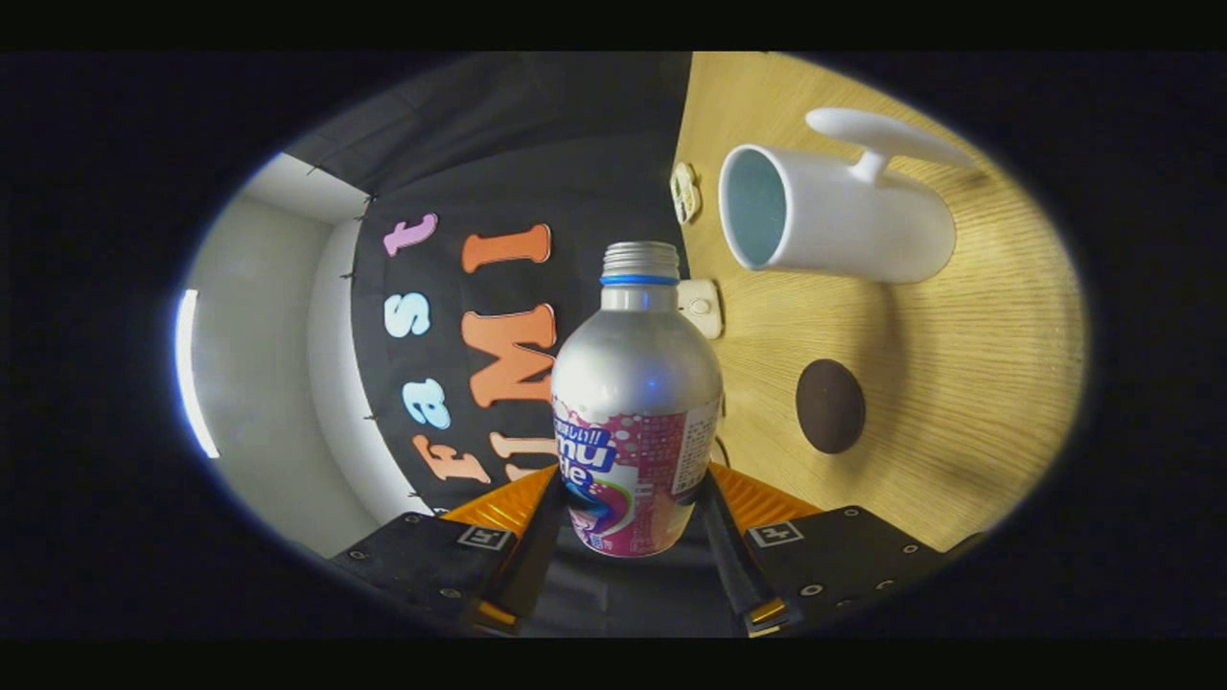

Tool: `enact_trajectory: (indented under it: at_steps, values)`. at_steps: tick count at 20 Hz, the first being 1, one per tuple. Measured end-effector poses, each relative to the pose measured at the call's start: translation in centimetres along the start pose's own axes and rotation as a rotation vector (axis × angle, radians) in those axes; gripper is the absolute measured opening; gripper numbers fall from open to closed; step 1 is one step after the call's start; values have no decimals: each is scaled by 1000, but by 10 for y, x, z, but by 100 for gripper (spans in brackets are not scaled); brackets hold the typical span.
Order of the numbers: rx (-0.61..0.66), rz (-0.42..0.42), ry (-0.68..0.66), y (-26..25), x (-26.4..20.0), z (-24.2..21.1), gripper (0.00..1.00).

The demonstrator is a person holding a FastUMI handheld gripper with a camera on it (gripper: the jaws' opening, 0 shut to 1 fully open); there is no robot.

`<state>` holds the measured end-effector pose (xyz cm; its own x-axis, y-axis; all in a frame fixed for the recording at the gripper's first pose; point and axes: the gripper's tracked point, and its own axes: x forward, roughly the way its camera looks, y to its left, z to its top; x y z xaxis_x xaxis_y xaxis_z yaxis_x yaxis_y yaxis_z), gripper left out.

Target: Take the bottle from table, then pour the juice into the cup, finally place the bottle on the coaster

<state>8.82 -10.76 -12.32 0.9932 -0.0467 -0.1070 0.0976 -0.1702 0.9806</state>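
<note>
Silver metal juice bottle [636,402] with the pink label sits clamped between the jaws, rolled sideways, its uncapped mouth short of the white handled cup [824,216] on the wooden tabletop [968,383]. Tip further now and juice probably hits wood (dark round coaster [830,405] lies nearby).

Light wooden table [959,383] with visible grain. On it: a white cup [844,225] with a handle, a dark round coaster [830,405] near the cup but apart, and two small pale objects [701,305] by the table's edge (unclear what).
</note>
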Motion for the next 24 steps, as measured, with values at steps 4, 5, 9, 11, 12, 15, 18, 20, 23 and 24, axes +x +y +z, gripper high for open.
enact_trajectory:
  at_steps: [4, 5, 9, 11, 12, 15, 18, 20, 23, 24]
  values:
    - [54, 19, 3, 5, 2, -1, 74]
    - [73, 27, 1, 8, 1, 0, 74]
    - [124, 40, -11, 13, -1, 4, 74]
    - [153, 57, -20, 17, -2, 7, 74]
    - [170, 65, -23, 18, -3, 9, 74]
    - [222, 92, -33, 23, -7, 13, 74]
    - [293, 97, -44, 30, -5, 14, 74]
    - [299, 92, -37, 33, -1, 7, 74]
    - [297, 89, -30, 35, 2, 2, 74]
    - [301, 91, -31, 35, 2, 3, 74]
